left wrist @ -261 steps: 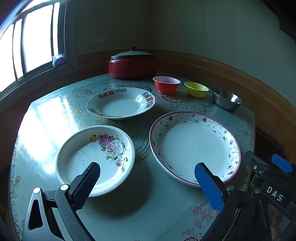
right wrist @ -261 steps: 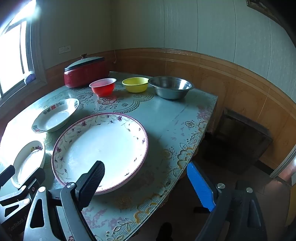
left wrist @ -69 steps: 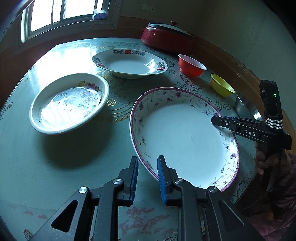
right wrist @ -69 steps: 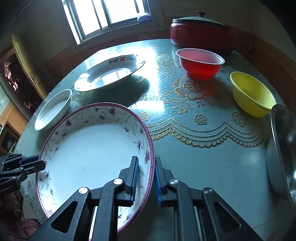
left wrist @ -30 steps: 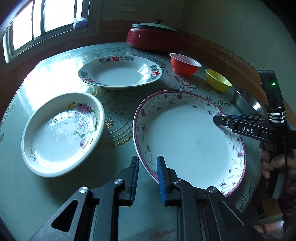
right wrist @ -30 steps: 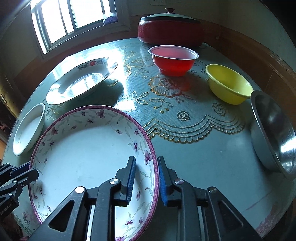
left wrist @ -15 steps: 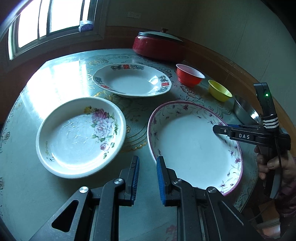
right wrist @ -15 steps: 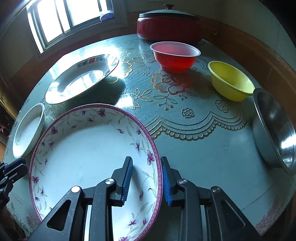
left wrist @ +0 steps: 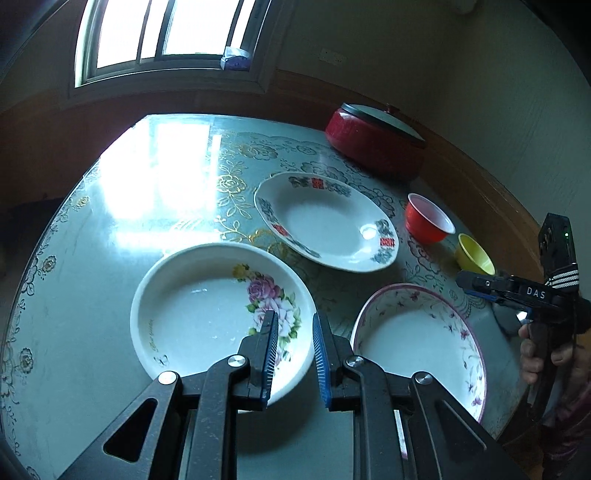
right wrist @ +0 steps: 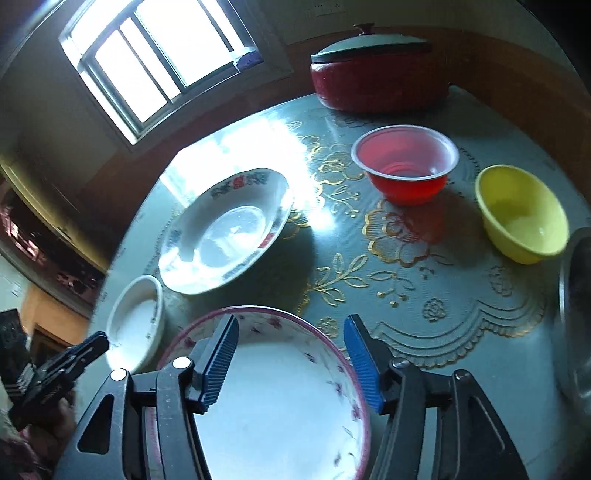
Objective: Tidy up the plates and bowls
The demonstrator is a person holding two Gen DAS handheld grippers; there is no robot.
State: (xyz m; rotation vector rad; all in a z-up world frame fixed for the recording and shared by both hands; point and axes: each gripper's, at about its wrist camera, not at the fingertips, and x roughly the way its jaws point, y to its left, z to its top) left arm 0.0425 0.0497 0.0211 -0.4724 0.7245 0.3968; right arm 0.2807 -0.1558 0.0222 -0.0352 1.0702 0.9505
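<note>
The big purple-rimmed plate (left wrist: 417, 339) (right wrist: 280, 398) lies on the table at the near right. The rose plate (left wrist: 218, 314) (right wrist: 135, 321) lies to its left, and the oval plate with red marks (left wrist: 325, 221) (right wrist: 225, 229) behind. My left gripper (left wrist: 293, 354) hovers over the rose plate's near right rim, jaws a narrow gap apart, holding nothing. My right gripper (right wrist: 290, 356) is open above the big plate and also shows in the left wrist view (left wrist: 476, 286). A red bowl (right wrist: 404, 166), yellow bowl (right wrist: 522, 218) and steel bowl (right wrist: 576, 314) stand at the right.
A red lidded pot (right wrist: 376, 74) stands at the table's far edge under the wall. The table (left wrist: 155, 177) has a flowered glossy cover with window glare at the far left. Wood panelling runs behind; a window (left wrist: 162, 33) is at the back.
Both grippers have let go of the big plate, which now rests on the table. My left gripper moved left over the rose plate; my right gripper opened wide and drew back over the big plate.
</note>
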